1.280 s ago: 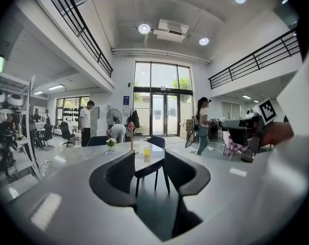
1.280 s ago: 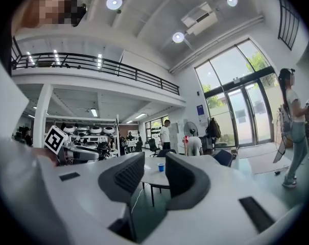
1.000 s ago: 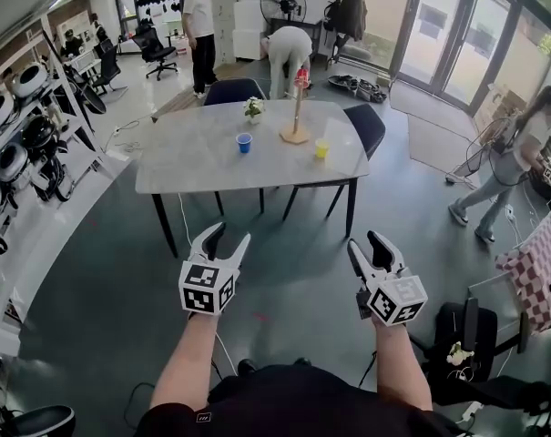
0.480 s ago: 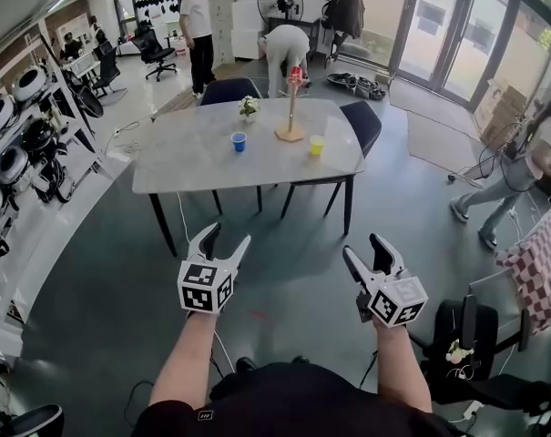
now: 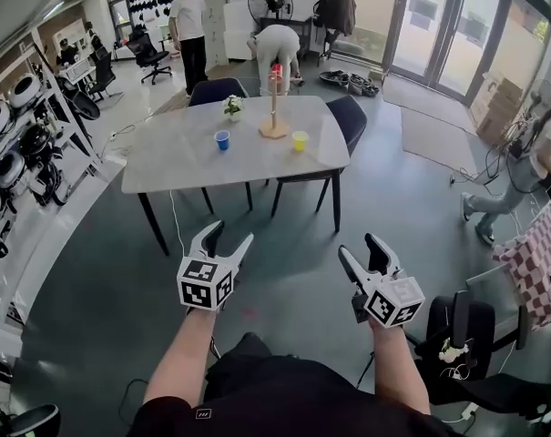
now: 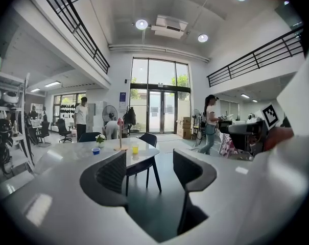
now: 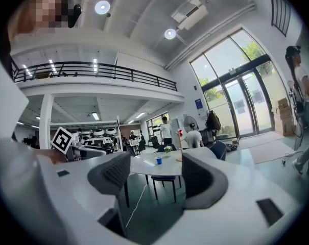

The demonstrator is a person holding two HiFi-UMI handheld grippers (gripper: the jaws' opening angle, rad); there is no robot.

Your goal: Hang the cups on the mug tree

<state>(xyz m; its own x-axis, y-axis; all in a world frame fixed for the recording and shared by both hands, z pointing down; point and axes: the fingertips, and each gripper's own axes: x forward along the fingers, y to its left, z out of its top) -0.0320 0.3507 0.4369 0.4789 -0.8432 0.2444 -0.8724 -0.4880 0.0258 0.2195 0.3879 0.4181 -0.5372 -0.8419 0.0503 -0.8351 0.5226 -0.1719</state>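
**Change since the earlier frames:** the pale oval table sits further toward the upper left of the head view. Both sets of tongs are spread wider.

**Left gripper**: lower left of centre, jaws wide, only floor between them.

**Right gripper**: lower right of centre, jaws wide, empty.

**Small blue cup**: stands upright on the table, left of the tree.

**Small yellow cup**: stands upright, right of the tree and nearer the table's right edge.

**Slim wooden mug tree on a round base**: upper centre, with a red cup at its top. Its pegs are too small to make out.

**Handling (judged):** the cups look light and thin-walled, so they may slide or dent. Pinch gently across the wall near the rim. No handles can be seen at this range. The tree looks light and may tip if knocked.

**Room:**
- Open grey floor lies between the grippers and the table.
- Dark chairs stand on the far and right sides.
- A white cable trails under the near edge.
- A small potted plant stands behind the blue cup.
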